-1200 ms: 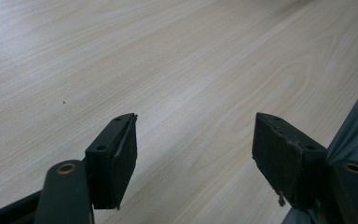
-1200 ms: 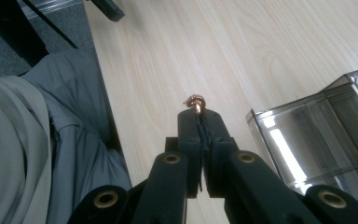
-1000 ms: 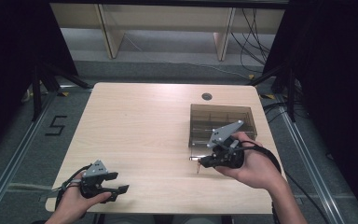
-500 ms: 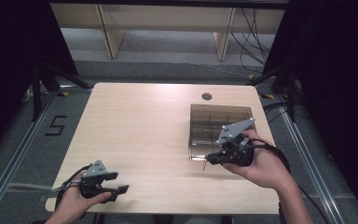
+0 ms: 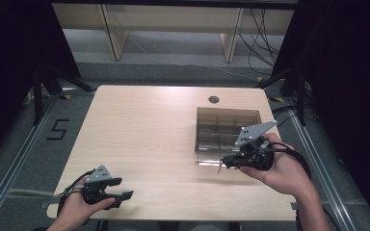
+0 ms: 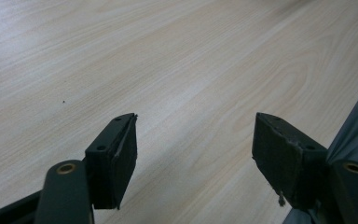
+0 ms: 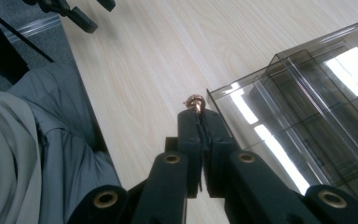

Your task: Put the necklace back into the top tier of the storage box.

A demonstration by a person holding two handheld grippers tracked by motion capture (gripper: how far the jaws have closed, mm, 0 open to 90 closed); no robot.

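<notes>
The right gripper [image 5: 227,161] has drifted right toward the smoky compartment box [image 5: 226,129], fingers clenched on a small copper-coloured piece [image 7: 195,101]; the left gripper [image 5: 123,197] (fingers released) rests near-left on the tabletop [image 5: 149,125]. Centre over one compartment before releasing.

— Left hand [image 5: 79,204]?
— Low at the near left, palm wrapped round the left gripper [image 5: 120,197], forearm entering from below. Jaws spread wide, nothing between the pads [image 6: 121,158], pointing to the right.
— And the right hand [image 5: 282,168]?
— Farther forward on the right side, cupping the right gripper [image 5: 223,162] from underneath, wrist bent inward. Jaws pressed together, aimed to the left, grey plate tilted up on top. Fingertips [image 7: 198,123] nearly flush, clamped tight.
</notes>
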